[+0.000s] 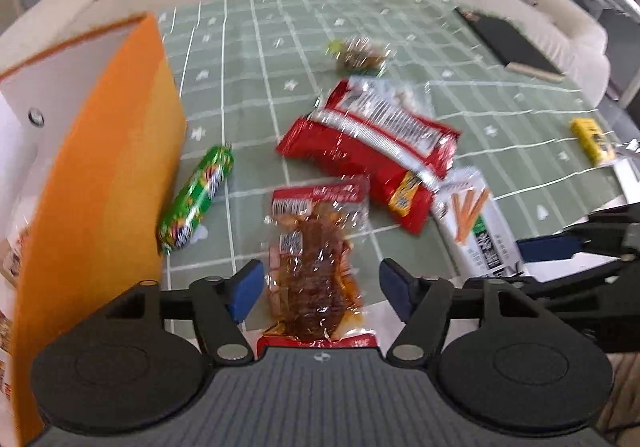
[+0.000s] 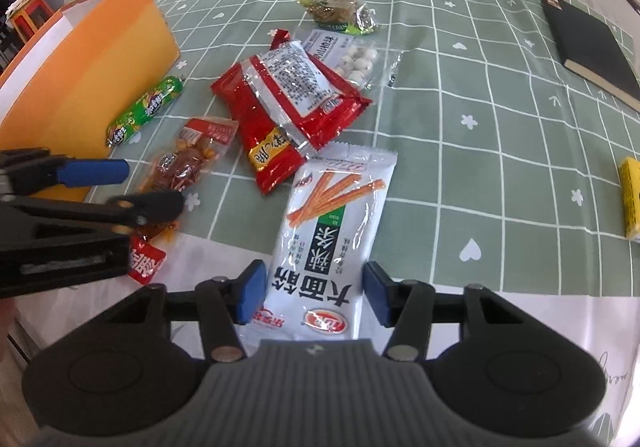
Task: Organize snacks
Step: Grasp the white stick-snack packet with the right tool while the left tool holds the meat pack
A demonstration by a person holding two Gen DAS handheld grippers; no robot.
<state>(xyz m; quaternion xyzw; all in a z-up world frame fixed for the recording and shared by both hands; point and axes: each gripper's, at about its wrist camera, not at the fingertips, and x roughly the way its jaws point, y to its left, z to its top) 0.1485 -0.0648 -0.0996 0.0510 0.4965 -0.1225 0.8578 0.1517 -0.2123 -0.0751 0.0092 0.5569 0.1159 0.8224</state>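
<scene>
Left gripper (image 1: pixel 320 289): jaws apart, straddling clear meat packet (image 1: pixel 316 259), evidently lined up for pickup. Right gripper (image 2: pixel 314 293): jaws apart either side of white stick-snack packet (image 2: pixel 332 227), not pressing. Remaining snacks lie on green checked tablecloth (image 2: pixel 480 127) beside orange box (image 2: pixel 92 79), likely their destination.

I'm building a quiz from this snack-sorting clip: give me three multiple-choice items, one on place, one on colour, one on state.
1. The green sausage stick lies: A beside the orange box; B on the black notebook; C under the white packet.
2. The tablecloth is: A blue; B green checked; C plain red.
3. The left tool is: A shut on a can; B out of view; C open around the clear packet.

A, it rests by the box wall; B, white grid on green; C, pads stand apart.
</scene>
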